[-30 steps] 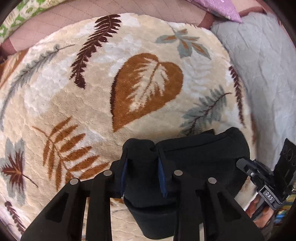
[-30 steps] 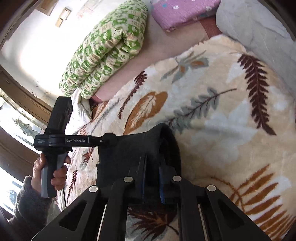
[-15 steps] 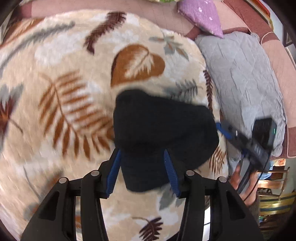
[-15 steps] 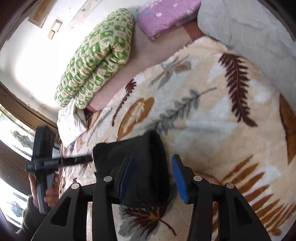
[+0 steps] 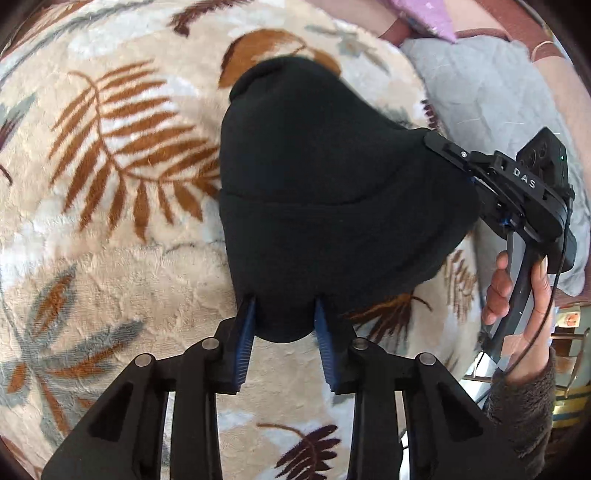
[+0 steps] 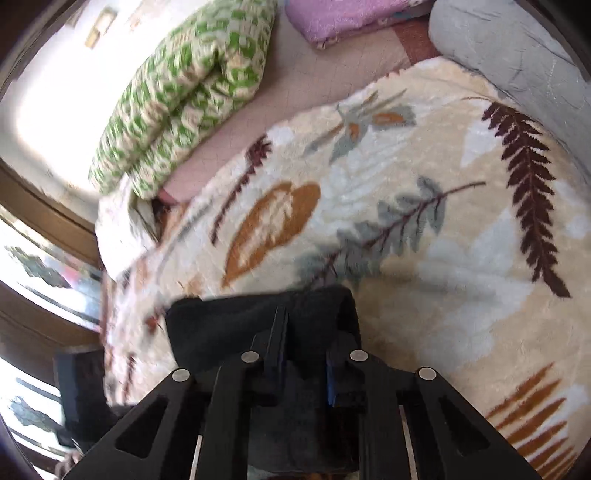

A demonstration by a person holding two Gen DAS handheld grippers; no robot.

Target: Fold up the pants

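The black pants (image 5: 332, 184) lie in a thick folded bundle on the cream leaf-patterned blanket (image 5: 110, 258). My left gripper (image 5: 284, 332) is closing on the bundle's near rounded edge, and the cloth fills the gap between its blue pads. My right gripper (image 5: 469, 177) grips the bundle's right edge, with a hand (image 5: 509, 288) on its handle. In the right wrist view the right gripper (image 6: 303, 354) is closing too, its fingers nearly together with the black pants (image 6: 229, 325) pinched between them. The left gripper's body (image 6: 81, 391) is a dark blur at the lower left.
A green-and-white rolled quilt (image 6: 184, 92) and a purple pillow (image 6: 332, 14) lie at the back of the bed. A grey quilted cover (image 5: 480, 92) borders the blanket on the right. A window and dark wooden frame (image 6: 33, 229) stand to the left.
Half a second ago both grippers stood open around the pants. Both are now closed on them again. The left gripper has moved, so the bundle fills more of its view.
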